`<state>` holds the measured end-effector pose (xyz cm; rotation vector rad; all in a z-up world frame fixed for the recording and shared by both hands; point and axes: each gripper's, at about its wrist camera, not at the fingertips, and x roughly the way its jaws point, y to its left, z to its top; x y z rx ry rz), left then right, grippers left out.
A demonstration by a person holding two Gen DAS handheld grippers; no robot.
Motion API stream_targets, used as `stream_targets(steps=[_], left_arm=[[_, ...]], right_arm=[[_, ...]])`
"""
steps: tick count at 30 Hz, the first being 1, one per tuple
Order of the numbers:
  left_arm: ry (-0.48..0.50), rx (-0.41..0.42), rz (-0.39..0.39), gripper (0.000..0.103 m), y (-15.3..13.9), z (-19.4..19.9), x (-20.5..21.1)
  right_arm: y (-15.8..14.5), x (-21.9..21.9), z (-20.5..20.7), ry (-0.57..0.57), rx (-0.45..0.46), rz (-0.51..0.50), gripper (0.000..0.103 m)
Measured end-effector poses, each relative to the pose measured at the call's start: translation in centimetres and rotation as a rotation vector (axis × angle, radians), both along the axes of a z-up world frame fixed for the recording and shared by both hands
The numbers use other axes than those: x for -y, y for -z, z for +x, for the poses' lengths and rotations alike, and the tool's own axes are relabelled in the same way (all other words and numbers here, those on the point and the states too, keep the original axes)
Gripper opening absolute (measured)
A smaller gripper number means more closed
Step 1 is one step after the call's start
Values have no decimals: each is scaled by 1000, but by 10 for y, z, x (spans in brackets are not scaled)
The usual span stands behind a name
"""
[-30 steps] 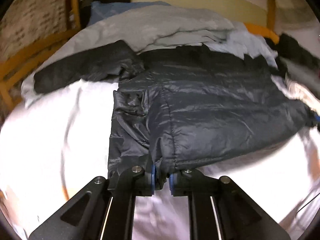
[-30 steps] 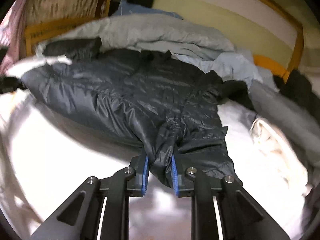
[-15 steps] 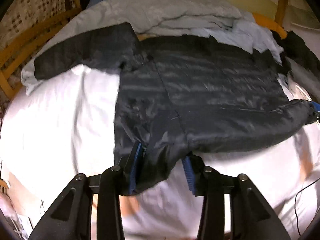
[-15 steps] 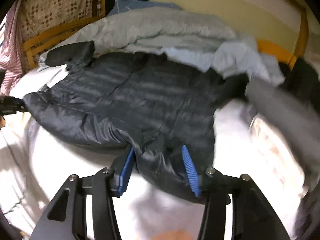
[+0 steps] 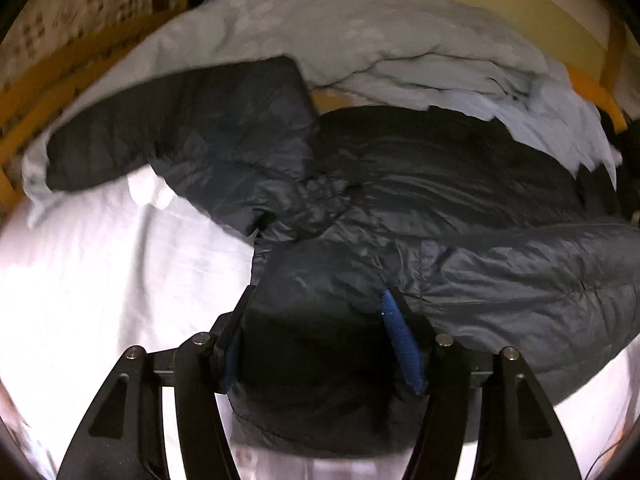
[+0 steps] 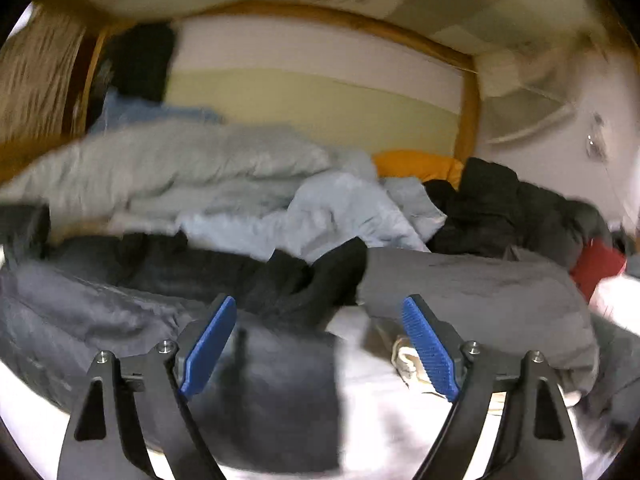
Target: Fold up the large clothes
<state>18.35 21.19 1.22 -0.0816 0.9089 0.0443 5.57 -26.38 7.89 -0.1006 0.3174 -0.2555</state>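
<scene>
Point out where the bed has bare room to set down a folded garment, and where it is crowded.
Bare white sheet lies left of the dark puffer jacket, below its spread sleeve. A smaller strip shows below the jacket's hem. Crowded: the grey duvet behind, and the dark clothes pile and grey garment to the right.

puffer jacket [image 5: 460, 200]: dark navy to charcoal, glossy, faint quilted lines.
bed sheet [image 5: 100, 280]: plain white.
duvet [image 5: 340, 40]: pale grey, unpatterned.
garment beside the duvet [image 6: 340, 216]: light blue.
bed frame [image 6: 470, 96]: orange-brown wood.
pillow [image 6: 416, 162]: mustard yellow.
wall panel [image 6: 312, 92]: bands of white and pale yellow-green.
curtain [image 5: 80, 12]: beige with a small dark check.
left gripper [image 5: 312, 328]: black frame, blue ribbed pads.
right gripper [image 6: 318, 336]: black frame, blue ribbed pads.
heaped clothing [image 6: 500, 208]: black.
folded cloth [image 6: 480, 292]: mid grey.
small item [image 6: 596, 264]: red.
</scene>
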Motion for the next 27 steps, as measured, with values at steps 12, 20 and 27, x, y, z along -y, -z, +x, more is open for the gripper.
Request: stream_targets(steps=[12, 20, 27], left_arm=[[-21, 186, 153, 75, 2, -16, 1], [-32, 50, 9, 99, 17, -9, -26], [-58, 47, -247, 99, 12, -20, -67]], right_arm=[[75, 12, 72, -177, -363, 117, 51], [105, 14, 72, -94, -555, 97, 30], [71, 54, 32, 20, -207, 221, 83]])
